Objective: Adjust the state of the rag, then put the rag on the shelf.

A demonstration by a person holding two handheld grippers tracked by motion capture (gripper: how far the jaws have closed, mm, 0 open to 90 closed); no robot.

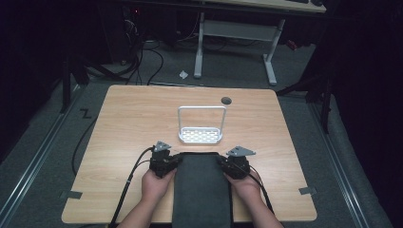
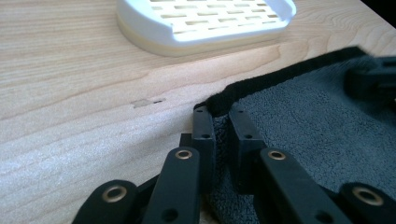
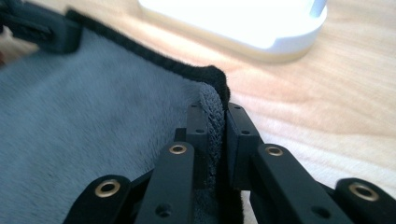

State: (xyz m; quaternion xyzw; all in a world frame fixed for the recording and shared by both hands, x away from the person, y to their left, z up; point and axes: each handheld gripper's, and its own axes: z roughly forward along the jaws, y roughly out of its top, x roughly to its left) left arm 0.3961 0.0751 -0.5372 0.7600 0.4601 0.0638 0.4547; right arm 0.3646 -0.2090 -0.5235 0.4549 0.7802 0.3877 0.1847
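Observation:
A dark grey towel (image 1: 202,190) with a black hem lies on the near half of the wooden table (image 1: 128,123) and hangs over its front edge. My left gripper (image 1: 175,160) pinches the towel's far left corner (image 2: 219,105), its jaws closed on the cloth. At the far right corner (image 3: 212,100) my right gripper (image 1: 222,161) is likewise clamped on the folded-up edge. In the left gripper view the right gripper (image 2: 373,86) appears blurred across the towel (image 2: 308,130).
A white slotted rack (image 1: 200,135) with a tall wire hoop stands just beyond the towel, mid-table; its base shows as the rack (image 2: 205,21) and the rack (image 3: 243,23). A round cable hole (image 1: 226,100) sits near the far edge. Cables trail off the table's left.

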